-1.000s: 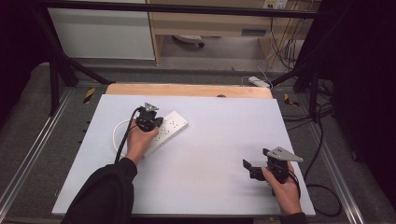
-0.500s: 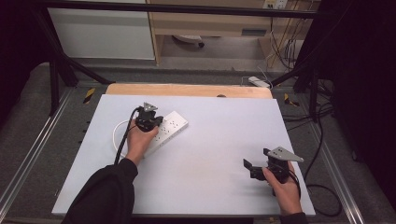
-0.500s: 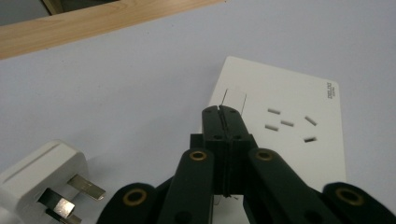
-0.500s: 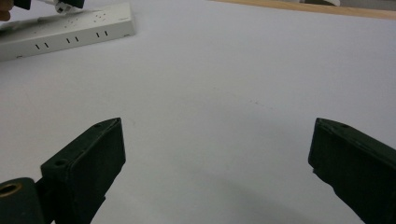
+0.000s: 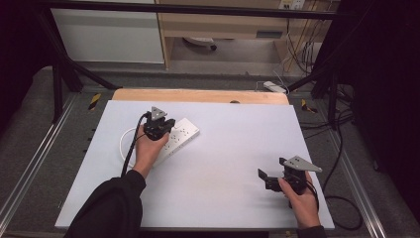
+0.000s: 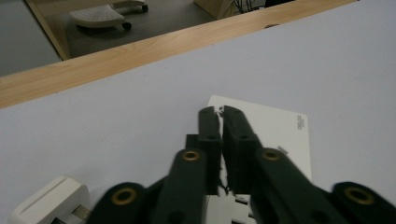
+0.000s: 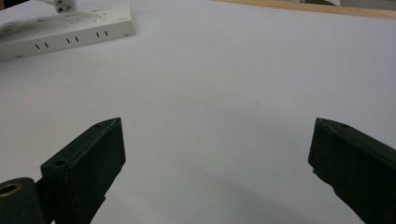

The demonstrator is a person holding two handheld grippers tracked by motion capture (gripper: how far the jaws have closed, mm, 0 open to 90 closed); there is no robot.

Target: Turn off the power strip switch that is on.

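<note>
A white power strip (image 5: 181, 134) lies at an angle on the white table (image 5: 223, 198), left of centre. My left gripper (image 5: 166, 131) is held just above its near end. In the left gripper view the jaws (image 6: 222, 111) have just been opening: a thin slit shows between them, nothing is in it, and the strip (image 6: 280, 130) lies beneath. A white plug (image 6: 49, 203) sits at the lower left. My right gripper (image 5: 271, 171) rests near the front right, open wide with bare table between its fingers (image 7: 217, 128). From there the strip (image 7: 65, 30) lies far off.
A white cable (image 5: 124, 144) loops from the strip toward the table's left side. A wooden strip (image 5: 198, 95) runs along the far edge. Dark cables (image 5: 337, 148) hang off the right side, beyond the metal rail.
</note>
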